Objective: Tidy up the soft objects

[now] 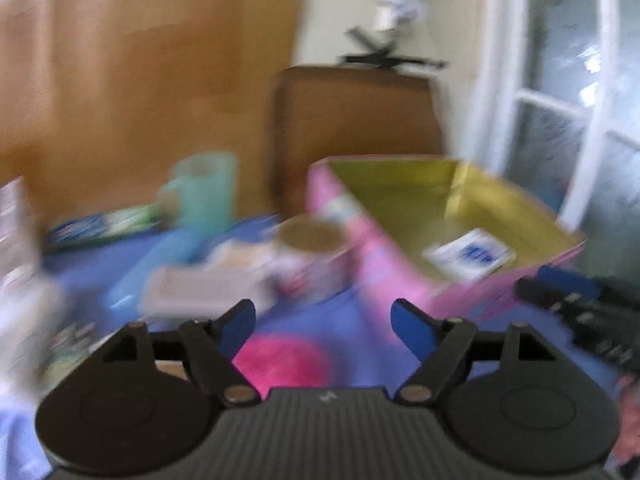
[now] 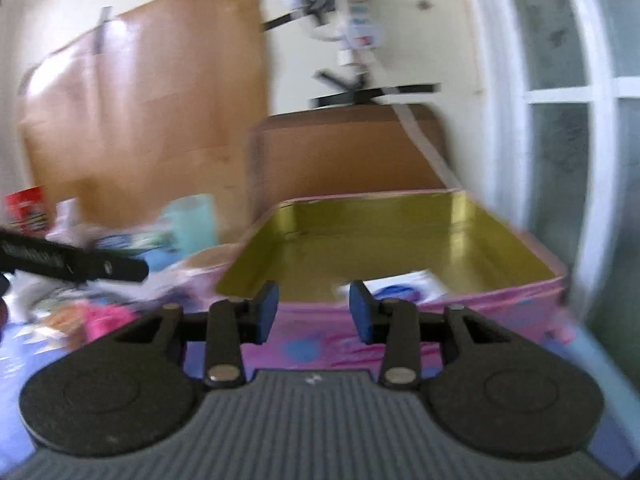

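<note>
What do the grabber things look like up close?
Both look the same. The left gripper and right gripper each have blue fingers on black jointed links with silver rivets. Behind sit two round black discs and a dark grey ribbed body with a tiny white mark.

1. Your left wrist view looks forward and somewhat down along the left gripper (image 1: 323,318), close above the blue-purple tablecloth (image 1: 352,320), facing the brown cardboard sheet against the wall (image 1: 140,60).
2. Your right wrist view sits nearer level, right up behind the open pink box with a shiny gold lining (image 2: 400,232), the right gripper (image 2: 314,310) in the foreground.
3. Both views share that pink box (image 1: 452,200), the pale teal mug (image 1: 208,188) (image 2: 192,220), the brown cardboard box behind (image 1: 356,116) (image 2: 344,152) and the white-framed window (image 1: 520,92) (image 2: 600,96).
4. All is motion-blurred.
</note>
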